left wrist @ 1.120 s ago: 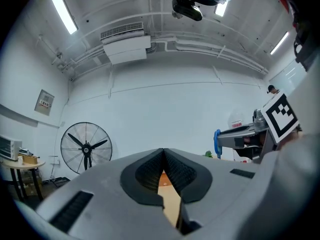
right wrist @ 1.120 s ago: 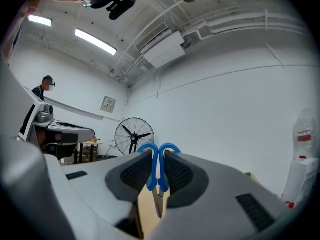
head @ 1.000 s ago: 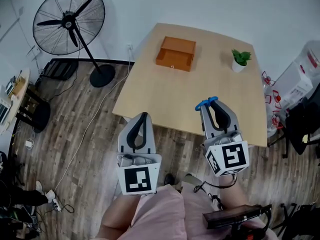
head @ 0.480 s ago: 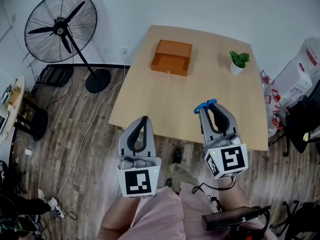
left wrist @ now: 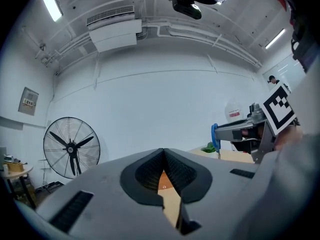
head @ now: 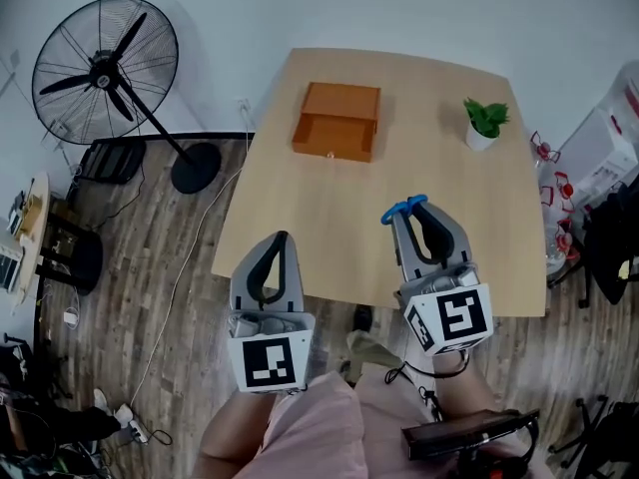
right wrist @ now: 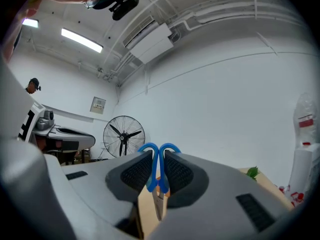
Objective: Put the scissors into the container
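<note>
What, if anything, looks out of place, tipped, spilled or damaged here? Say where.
Nothing stands out. The orange container and potted plant stand upright on the table, with nothing spilled. The right tongs grip the scissors by the blue handles; the left tongs are shut and empty.

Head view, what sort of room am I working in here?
Likely an office or lab workroom: a plain wooden table on plank flooring, a pedestal fan by the wall, and strip lights overhead.
</note>
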`<action>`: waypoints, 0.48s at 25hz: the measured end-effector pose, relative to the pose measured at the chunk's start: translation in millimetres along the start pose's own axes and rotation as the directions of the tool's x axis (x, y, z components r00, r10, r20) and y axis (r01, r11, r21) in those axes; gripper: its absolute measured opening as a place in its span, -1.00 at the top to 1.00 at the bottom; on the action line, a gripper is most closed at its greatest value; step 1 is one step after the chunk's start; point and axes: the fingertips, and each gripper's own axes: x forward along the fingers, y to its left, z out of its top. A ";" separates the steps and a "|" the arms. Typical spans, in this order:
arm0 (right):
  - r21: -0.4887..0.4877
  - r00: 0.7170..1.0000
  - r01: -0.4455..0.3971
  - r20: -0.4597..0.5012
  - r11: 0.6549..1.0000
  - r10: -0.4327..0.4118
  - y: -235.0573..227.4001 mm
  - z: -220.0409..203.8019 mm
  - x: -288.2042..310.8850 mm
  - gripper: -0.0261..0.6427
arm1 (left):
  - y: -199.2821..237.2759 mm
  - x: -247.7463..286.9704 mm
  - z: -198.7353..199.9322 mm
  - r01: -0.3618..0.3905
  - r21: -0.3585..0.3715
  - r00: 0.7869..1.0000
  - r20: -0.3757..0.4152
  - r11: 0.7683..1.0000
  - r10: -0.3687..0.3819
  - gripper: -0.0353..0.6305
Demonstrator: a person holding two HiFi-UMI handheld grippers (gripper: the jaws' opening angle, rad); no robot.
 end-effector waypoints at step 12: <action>0.002 0.998 -0.063 0.011 0.998 0.063 -49.3 5.8 96.8 0.69 | 18.3 101.7 11.3 -0.037 0.024 0.999 0.005 0.999 0.037 0.88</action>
